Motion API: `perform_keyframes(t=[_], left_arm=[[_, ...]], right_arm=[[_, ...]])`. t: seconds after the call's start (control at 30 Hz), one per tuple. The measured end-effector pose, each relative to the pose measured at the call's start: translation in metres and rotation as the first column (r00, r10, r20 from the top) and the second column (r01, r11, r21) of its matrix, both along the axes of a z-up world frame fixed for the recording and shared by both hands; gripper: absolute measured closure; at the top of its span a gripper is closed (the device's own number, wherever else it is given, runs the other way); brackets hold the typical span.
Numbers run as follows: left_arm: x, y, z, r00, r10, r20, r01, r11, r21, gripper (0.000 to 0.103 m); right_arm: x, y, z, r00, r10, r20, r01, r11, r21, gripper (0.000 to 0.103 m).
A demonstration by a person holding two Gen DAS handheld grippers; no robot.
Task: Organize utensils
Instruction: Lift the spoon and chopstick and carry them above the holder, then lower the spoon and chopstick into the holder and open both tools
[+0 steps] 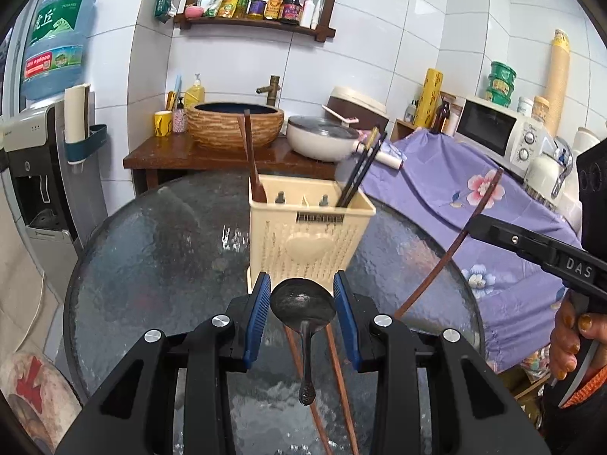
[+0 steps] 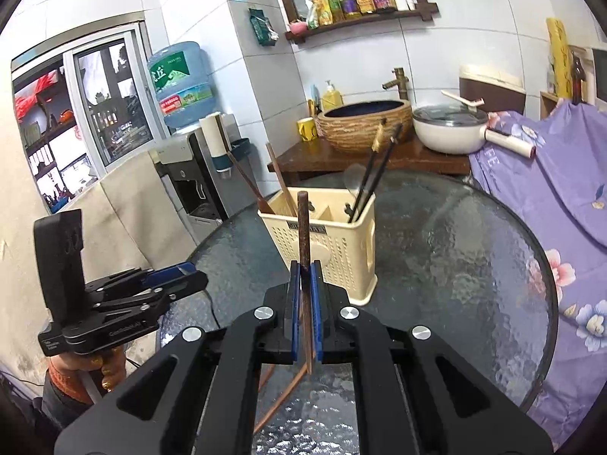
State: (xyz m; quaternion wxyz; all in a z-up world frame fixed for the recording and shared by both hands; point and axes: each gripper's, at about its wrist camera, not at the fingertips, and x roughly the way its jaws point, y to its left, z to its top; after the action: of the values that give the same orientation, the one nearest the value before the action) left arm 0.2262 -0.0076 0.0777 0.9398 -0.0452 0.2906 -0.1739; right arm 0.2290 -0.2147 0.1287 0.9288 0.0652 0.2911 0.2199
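Observation:
A cream utensil caddy stands on the round glass table; it also shows in the right wrist view. It holds brown chopsticks on the left and black chopsticks on the right. My left gripper is open just in front of the caddy, with a dark metal spoon lying on the table between its fingers. Two brown chopsticks lie under it. My right gripper is shut on a brown chopstick, held above the table to the right of the caddy.
A wooden counter behind the table carries a woven basin and a white pot. A purple floral cloth covers things on the right. A water dispenser stands at the left.

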Motion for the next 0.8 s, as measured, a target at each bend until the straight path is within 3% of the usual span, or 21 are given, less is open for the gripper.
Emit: perform_keyframes(t=[0.27,0.5,0.67,0.8], left_arm=[[0.035,-0.002,0.074,0.994,0.033,0.1,-0.029,0.999,-0.04,0.069],[0.08,-0.012,0.131,0.977,0.102,0.185,-0.09,0.993,-0.072,0.069],[0.108,-0.025,0.123,0.972,0.147,0.185,-0.142,0.989,-0.041,0.069],[0.123,-0.033,0.097,0.97,0.172,0.172,-0.172,0.985,-0.015,0.069]], right_arm=[[0.024,0.011,0.063,0.997,0.01,0.079,-0.01,1.0,-0.007,0.097],[0.061,0.018,0.126,0.983,-0.044,0.179,0.049,0.999,-0.019,0.097],[0.083,0.023,0.14,0.97,-0.084,0.229,0.09,0.996,-0.018,0.097],[0.101,0.028,0.112,0.972,-0.109,0.207,0.12,0.992,-0.045,0.097]])
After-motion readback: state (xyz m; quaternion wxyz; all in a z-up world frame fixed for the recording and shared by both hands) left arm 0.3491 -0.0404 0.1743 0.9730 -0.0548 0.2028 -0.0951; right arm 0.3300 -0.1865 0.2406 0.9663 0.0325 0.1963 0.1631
